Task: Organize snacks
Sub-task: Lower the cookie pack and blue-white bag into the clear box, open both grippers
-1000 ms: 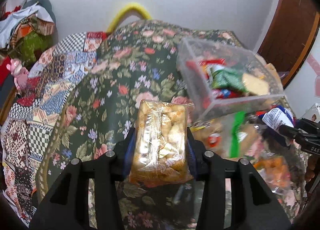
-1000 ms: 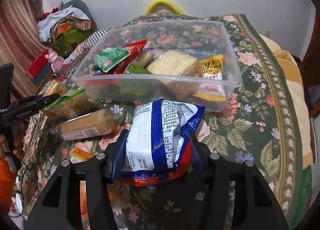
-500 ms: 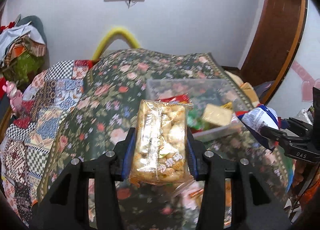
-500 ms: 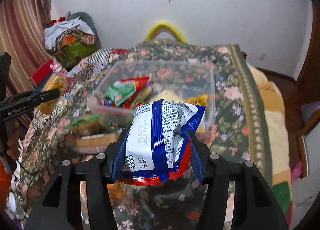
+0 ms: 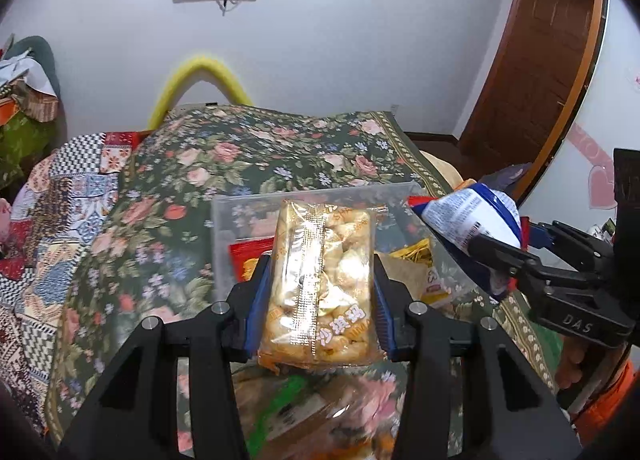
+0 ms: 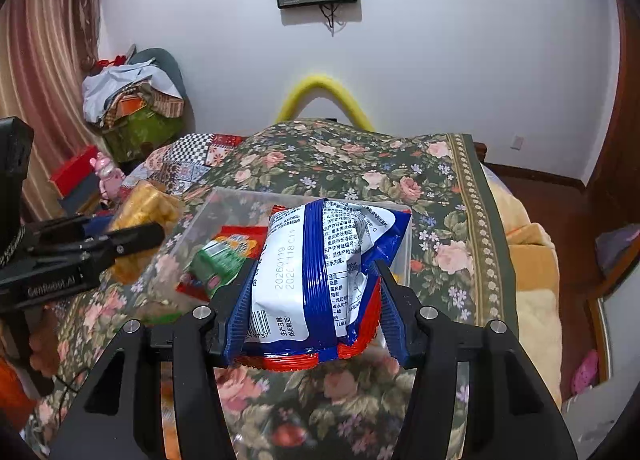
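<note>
Both tools have risen since a second ago, and the clear plastic bin (image 5: 224, 227) now sits lower and smaller in each view.

We see the left tool (image 5: 322, 292) clamped on a clear packet of golden puffed snacks (image 5: 320, 284) at frame centre, above the bin on the floral bedspread (image 5: 248, 151). The right tool (image 6: 316, 296) is clamped on a blue-and-white snack bag (image 6: 320, 268), also centre frame over the bin. Inside the bin we make out a red packet (image 6: 236, 234) and a green packet (image 6: 218, 260).
</note>
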`<state>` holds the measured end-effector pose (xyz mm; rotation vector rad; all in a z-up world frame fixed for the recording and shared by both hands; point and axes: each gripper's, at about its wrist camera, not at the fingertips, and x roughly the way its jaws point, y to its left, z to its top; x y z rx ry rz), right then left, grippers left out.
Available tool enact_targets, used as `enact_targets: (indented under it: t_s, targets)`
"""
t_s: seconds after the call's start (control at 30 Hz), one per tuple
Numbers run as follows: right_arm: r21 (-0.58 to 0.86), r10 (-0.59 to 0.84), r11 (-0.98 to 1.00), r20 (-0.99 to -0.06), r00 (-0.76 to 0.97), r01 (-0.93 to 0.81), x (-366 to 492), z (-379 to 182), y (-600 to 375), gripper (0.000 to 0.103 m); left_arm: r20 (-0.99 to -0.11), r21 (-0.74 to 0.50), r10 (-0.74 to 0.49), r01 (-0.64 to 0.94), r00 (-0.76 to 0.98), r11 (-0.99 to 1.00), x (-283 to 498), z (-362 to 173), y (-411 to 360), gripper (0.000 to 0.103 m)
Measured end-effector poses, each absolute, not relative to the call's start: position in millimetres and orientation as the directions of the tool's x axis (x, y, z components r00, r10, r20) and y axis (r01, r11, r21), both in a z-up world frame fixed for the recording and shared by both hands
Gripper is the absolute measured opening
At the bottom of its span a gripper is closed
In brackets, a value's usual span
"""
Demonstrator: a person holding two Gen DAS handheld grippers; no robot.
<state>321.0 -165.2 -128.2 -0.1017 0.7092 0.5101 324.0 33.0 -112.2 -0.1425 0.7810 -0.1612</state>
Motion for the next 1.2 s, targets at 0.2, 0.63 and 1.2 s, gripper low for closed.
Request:
enact_targets:
  t_s: [0.2,0.63,1.2]
  targets:
    - [0.068,0.380,0.890,-0.659,0.649,-0.451,350,-140,-165,0.052,-0.723,-0.183,-0.211,0.113,0.658,0.977,358,-133,17,0.045]
    - [0.038,0.325,0.902,-0.717,0.617,-0.430,395,-176,-152,0.052,-0.788,-0.127,-0.191,0.149,0.585,0.981,406,-168,-7,0.045]
    - [0.038,0.352,0.889,-0.693,0.629,-0.456,371,-147,-154,0.059,-0.742,-0.103,-0.187,0.166,0.644,0.981,365,-125,-1,0.050]
